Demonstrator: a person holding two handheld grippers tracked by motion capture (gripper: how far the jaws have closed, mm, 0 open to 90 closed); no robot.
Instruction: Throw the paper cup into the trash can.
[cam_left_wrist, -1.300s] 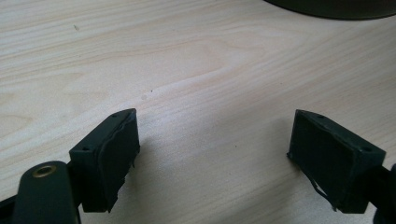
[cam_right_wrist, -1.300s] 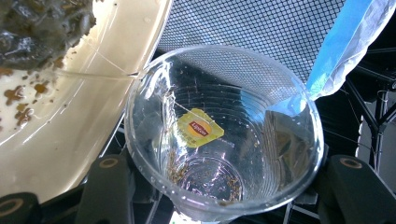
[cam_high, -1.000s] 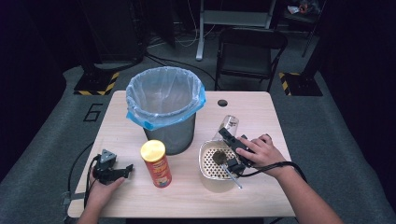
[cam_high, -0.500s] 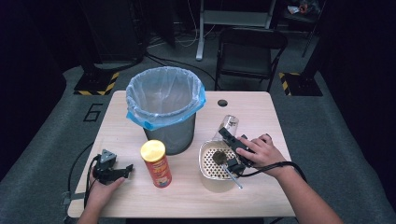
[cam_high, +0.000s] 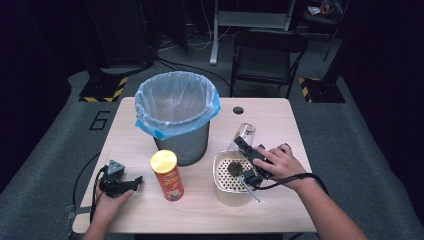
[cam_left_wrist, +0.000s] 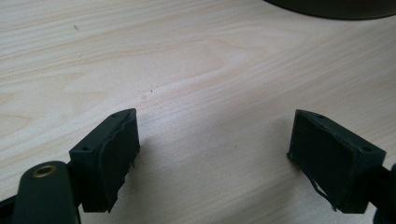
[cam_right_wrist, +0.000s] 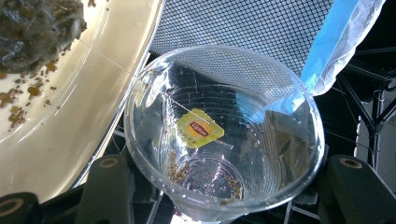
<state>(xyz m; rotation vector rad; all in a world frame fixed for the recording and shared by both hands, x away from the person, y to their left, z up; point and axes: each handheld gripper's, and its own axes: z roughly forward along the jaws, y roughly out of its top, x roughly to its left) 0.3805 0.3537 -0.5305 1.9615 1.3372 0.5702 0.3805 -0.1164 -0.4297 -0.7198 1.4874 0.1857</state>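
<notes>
Two grippers: one in each of the person's hands, well apart at opposite sides of the table (cam_high: 280, 125).
Right gripper (cam_high: 245, 155): jaws clamped on a clear plastic cup (cam_right_wrist: 224, 135), one jaw on each side of its wall; the cup lies tilted on its side in the grip, and in the right gripper view its mouth faces the camera.
Cup contents: a yellow tea tag (cam_right_wrist: 200, 128) lies against the inner wall, with brown tea crumbs around the bottom; a thin string runs from the tag over the rim toward the strainer.
Strainer bowl (cam_high: 220, 182): cream-coloured with a perforated inset, just beside the held cup on the side nearer the person; a wet clump of tea (cam_high: 235, 169) sits on the inset.
Spoon (cam_high: 250, 192): lies across the bowl's rim, under the right gripper.
Left gripper (cam_high: 131, 182): jaws stand wide apart with nothing between them, low over bare wood, as the left gripper view shows; the left hand (cam_high: 111, 200) rests on the table.
Red can (cam_high: 168, 176): upright with a yellow lid, just past the left gripper's tips, between the two grippers.
Waste bin (cam_high: 176, 117): mesh, lined with a blue bag, beyond the can; its wall and bag edge stand close behind the cup in the right gripper view.
</notes>
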